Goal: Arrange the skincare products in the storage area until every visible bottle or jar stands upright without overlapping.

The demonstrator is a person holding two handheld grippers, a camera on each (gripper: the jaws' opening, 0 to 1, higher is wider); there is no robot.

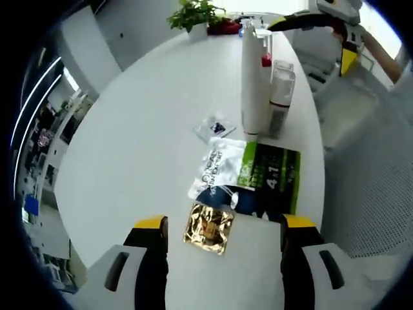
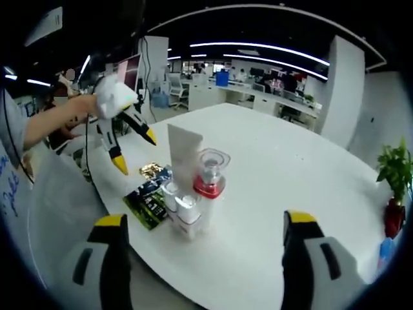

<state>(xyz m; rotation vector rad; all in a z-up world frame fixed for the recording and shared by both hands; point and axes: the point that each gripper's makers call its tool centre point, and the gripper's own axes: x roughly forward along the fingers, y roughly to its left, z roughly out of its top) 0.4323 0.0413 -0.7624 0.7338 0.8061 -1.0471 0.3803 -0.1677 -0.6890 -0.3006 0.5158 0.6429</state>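
On the white table a tall white tube stands upright beside a pump bottle with a red collar and a clear-capped bottle. Flat sachets lie nearer: a small one, a white one, a green one, a dark blue one and a gold one. My left gripper is open, with the gold sachet lying between its jaws below. My right gripper is open and empty, facing the white tube, the red-collared bottle and small white bottles.
A potted plant and a red pot stand at the table's far end. The right gripper hangs beyond the bottles. A hand holds the left gripper open over the sachets. An office with desks lies behind.
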